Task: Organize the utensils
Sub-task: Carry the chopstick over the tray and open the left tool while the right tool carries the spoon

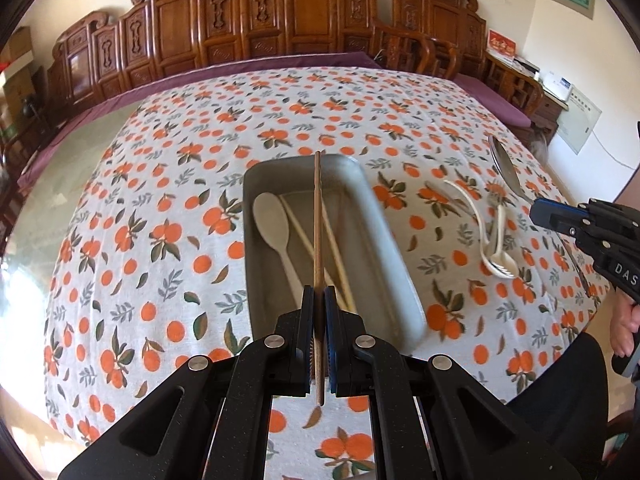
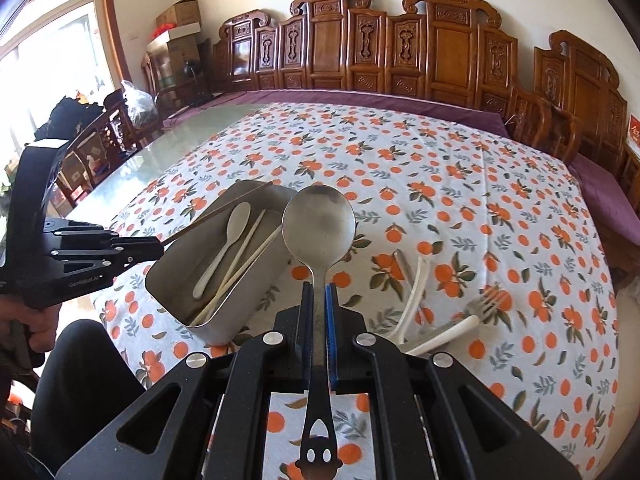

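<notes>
Two handheld grippers above a table [image 1: 120, 208] draped in an orange-fruit print cloth. Left gripper [image 1: 319, 300] clamped tight on a brown wooden chopstick [image 1: 317, 216], long axis running straight ahead from the jaws, far tip reaching over the far rim of a grey metal tray [image 1: 384, 216]. Inside that tray: a pale spoon [image 1: 276, 228] along the left side, bowl toward the far end, plus two pale chopsticks [image 1: 304, 236] lying lengthwise, slightly crossed under the held one. Right gripper [image 2: 319, 300] closed on the handle of a large metal spoon [image 2: 319, 224], bowl pointing forward and up, concave face toward the camera, handle end with a cut-out pattern trailing back below the jaws. Spoon bowl seen just right of the tray's near corner. On the cloth right of the tray, well apart from it: pale plastic utensils [image 2: 416, 300] in a loose heap and a metal fork [image 2: 486, 300], tines pointing away. Carved wooden chairs [image 2: 440, 48] lined along the far wall.
</notes>
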`<state>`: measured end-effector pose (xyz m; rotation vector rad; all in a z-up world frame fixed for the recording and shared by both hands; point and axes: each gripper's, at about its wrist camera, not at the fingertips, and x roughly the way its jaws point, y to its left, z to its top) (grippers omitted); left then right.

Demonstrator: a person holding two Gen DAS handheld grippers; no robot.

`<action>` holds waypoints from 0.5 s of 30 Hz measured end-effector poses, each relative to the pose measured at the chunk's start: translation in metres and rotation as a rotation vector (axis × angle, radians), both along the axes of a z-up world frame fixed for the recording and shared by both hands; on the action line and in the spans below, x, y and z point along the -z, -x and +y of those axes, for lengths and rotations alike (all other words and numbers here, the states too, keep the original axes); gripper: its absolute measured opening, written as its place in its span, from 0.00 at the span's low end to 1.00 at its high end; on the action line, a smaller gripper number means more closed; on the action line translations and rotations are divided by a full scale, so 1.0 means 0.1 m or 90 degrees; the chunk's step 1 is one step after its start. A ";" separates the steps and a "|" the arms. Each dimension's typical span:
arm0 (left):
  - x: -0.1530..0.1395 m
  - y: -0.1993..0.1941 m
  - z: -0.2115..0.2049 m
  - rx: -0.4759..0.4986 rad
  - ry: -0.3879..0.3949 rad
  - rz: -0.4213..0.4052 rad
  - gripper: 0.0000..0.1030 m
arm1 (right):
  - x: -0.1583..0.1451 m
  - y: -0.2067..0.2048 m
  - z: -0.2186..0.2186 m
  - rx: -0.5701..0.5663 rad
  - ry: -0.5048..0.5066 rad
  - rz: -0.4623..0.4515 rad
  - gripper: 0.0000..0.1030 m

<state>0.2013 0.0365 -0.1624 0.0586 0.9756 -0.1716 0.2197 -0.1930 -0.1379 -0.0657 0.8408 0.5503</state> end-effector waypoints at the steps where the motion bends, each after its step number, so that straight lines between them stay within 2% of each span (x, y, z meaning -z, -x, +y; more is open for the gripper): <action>1: 0.02 -0.02 0.02 -0.002 0.001 0.002 0.04 | 0.03 -0.02 0.03 -0.001 0.000 0.004 0.07; 15: 0.28 -0.22 0.00 -0.001 0.005 0.031 0.04 | 0.12 -0.11 0.28 -0.020 0.000 0.023 0.07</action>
